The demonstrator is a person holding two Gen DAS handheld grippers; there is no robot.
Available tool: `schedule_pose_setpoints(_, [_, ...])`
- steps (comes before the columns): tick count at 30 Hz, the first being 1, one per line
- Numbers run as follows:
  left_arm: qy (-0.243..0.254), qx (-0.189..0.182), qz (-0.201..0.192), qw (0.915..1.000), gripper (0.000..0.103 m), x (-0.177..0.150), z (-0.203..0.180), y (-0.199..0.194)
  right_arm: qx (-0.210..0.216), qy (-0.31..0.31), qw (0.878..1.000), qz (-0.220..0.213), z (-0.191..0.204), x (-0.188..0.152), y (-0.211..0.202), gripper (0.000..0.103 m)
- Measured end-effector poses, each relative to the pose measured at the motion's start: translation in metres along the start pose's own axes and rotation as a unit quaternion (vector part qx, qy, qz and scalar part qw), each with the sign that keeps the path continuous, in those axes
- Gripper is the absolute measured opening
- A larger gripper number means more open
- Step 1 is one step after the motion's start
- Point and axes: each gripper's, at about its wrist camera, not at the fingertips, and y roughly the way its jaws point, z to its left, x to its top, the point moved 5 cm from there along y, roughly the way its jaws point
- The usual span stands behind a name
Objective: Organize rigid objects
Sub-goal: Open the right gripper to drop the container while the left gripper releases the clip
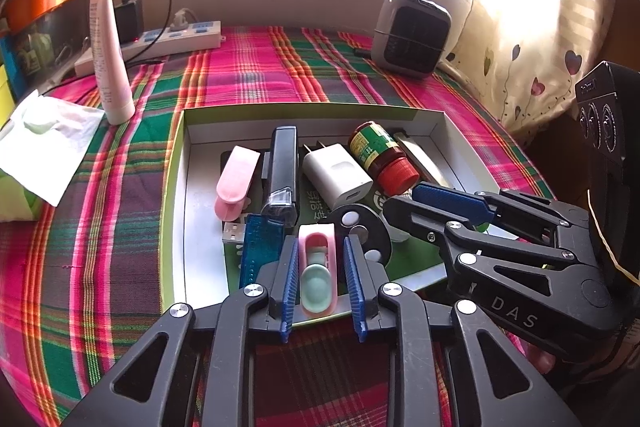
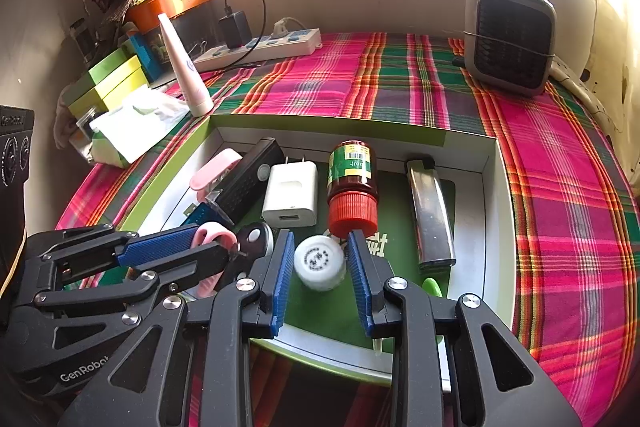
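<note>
A: Plaid cloth (image 1: 256, 75) covers the surface under a window; the shallow box (image 1: 304, 110) sits mid-cloth and holds nearly every small rigid item.

B: Contents, back row: pink clip (image 1: 236, 183), black stapler-like bar (image 1: 282, 167), white charger (image 1: 336, 173), red-capped bottle (image 1: 380, 157), metal lighter (image 2: 430, 211). Front row: blue USB module (image 1: 256, 247), black disc (image 1: 360, 227), pink-and-green case (image 1: 318, 267), white-capped bottle (image 2: 320, 261).

A: Left hand-held gripper (image 1: 320, 267)?

B: It straddles the pink-and-green case inside the box. A gap shows between each pad and the case, so it reads as released, not clamping.

A: Right hand-held gripper (image 2: 320, 259)?

B: It brackets the white-capped bottle, which also rests in the box. Its pads look close to the cap; whether they press on it cannot be told from either view.

A: Progress estimate?

B: Late stage, as a judgement. Gathering looks essentially complete. Left on the cloth are a lotion tube (image 1: 108, 47), a tissue pack (image 1: 44, 143), a power strip (image 1: 176, 37) and a small heater (image 1: 412, 31), probably not part of the sorting. Remaining work appears to be letting go and withdrawing.
</note>
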Motion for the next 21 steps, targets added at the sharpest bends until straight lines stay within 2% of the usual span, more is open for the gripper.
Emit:
schedule_pose_setpoints(9, [0.0,0.001,-0.001,1.0,0.028,-0.001,-0.001,-0.001,0.0,0.004,1.0,-0.001,-0.001,-0.001,0.0,0.029])
schedule_pose_setpoints(21, [-0.001,0.009,-0.009,0.9999,0.029,-0.002,-0.004,-0.013,-0.003,0.003,1.0,-0.009,0.001,-0.005,-0.011,0.03])
